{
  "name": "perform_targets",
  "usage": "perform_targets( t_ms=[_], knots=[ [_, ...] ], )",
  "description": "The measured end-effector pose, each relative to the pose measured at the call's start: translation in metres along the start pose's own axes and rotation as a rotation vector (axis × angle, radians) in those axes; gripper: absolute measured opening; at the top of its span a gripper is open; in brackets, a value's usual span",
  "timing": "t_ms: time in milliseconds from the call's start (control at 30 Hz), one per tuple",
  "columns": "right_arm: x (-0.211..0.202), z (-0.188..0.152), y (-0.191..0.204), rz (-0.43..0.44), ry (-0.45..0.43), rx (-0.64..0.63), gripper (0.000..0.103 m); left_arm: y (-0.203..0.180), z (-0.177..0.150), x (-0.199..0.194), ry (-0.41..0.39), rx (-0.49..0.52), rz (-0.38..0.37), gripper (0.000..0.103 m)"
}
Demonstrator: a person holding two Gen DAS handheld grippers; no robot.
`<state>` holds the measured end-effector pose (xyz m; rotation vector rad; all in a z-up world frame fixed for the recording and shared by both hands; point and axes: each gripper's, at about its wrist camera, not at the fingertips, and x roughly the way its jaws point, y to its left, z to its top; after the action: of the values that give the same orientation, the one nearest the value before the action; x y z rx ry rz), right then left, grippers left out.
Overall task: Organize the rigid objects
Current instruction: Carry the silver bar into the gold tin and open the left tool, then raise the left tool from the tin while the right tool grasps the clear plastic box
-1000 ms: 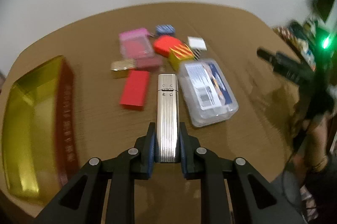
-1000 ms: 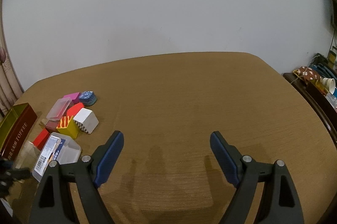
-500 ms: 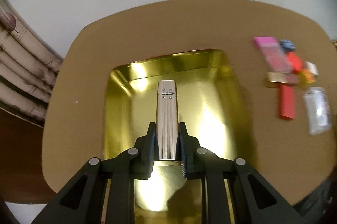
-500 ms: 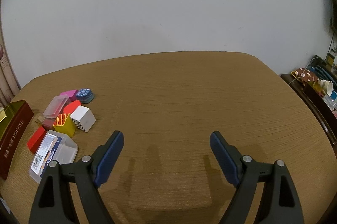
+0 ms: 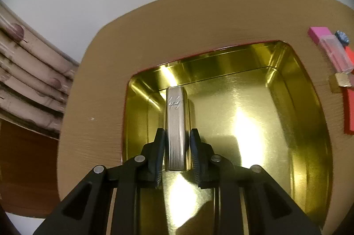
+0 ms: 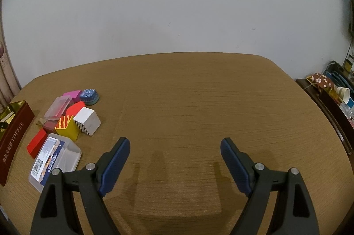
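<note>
My left gripper (image 5: 176, 137) is shut on a ribbed silver metal case (image 5: 175, 124) and holds it down inside the open gold tin (image 5: 305, 115), near the tin's far left corner. The case's far end is close to the tin's floor; contact is unclear. My right gripper (image 6: 174, 151) is open and empty above the bare wooden table (image 6: 188, 102). The tin shows at the left edge of the right wrist view as a dark red box (image 6: 15, 135) with gold lettering.
A cluster of small boxes lies right of the tin: a pink box (image 6: 73, 95), a blue patterned tin (image 6: 89, 96), a white box (image 6: 87, 121), a yellow striped box (image 6: 67, 127), a red box (image 6: 36, 143) and a clear plastic case (image 6: 55, 161). A cluttered side shelf (image 6: 331, 89) stands at right.
My left gripper swung left from the cluster to over the gold tin, then lowered the silver case into it, tilting it on edge. My right gripper has stayed open and nearly still.
</note>
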<state>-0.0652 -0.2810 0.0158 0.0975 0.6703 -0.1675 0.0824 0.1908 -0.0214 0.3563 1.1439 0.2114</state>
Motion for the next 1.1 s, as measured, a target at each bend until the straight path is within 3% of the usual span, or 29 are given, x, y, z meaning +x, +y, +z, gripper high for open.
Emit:
perform_targets(
  t_ms=[67, 133, 267, 333, 367, 433, 467, 533, 633, 700, 767, 1100],
  knots=[
    [0.001, 0.000, 0.002, -0.004, 0.002, -0.002, 0.087, 0.001, -0.002, -0.004, -0.003, -0.012, -0.009, 0.034],
    [0.000, 0.000, 0.002, -0.006, 0.003, -0.002, 0.087, 0.001, -0.004, -0.015, -0.025, -0.037, -0.018, 0.055],
    [-0.002, -0.001, 0.006, -0.022, -0.006, 0.000, 0.087, 0.010, -0.022, -0.069, -0.139, -0.137, -0.095, 0.057],
    [-0.004, 0.001, 0.013, -0.028, 0.040, -0.009, 0.087, 0.010, -0.036, -0.100, -0.183, -0.200, -0.125, 0.065],
    [-0.008, 0.002, 0.017, 0.026, 0.078, 0.007, 0.087, 0.013, -0.048, -0.117, -0.218, -0.245, -0.143, 0.068],
    [-0.020, 0.006, 0.028, 0.150, 0.133, 0.069, 0.087, 0.013, -0.075, -0.145, -0.254, -0.329, -0.146, 0.092],
    [-0.024, 0.008, 0.035, 0.194, 0.168, 0.097, 0.087, 0.012, -0.090, -0.154, -0.256, -0.368, -0.152, 0.095],
    [-0.021, 0.013, 0.050, 0.295, 0.275, 0.154, 0.087, 0.007, -0.119, -0.167, -0.256, -0.410, -0.218, 0.096],
    [-0.009, 0.018, 0.071, 0.343, 0.406, 0.204, 0.087, 0.008, -0.154, -0.166, -0.234, -0.426, -0.263, 0.096],
    [0.002, 0.019, 0.087, 0.275, 0.494, 0.180, 0.087, 0.004, -0.172, -0.164, -0.214, -0.407, -0.268, 0.096],
    [0.010, 0.018, 0.096, 0.279, 0.547, 0.204, 0.087, -0.010, -0.186, -0.168, -0.191, -0.376, -0.294, 0.096],
    [0.019, 0.023, 0.129, 0.156, 0.596, 0.191, 0.087, -0.038, -0.211, -0.169, -0.199, -0.271, -0.362, 0.096]
  ],
)
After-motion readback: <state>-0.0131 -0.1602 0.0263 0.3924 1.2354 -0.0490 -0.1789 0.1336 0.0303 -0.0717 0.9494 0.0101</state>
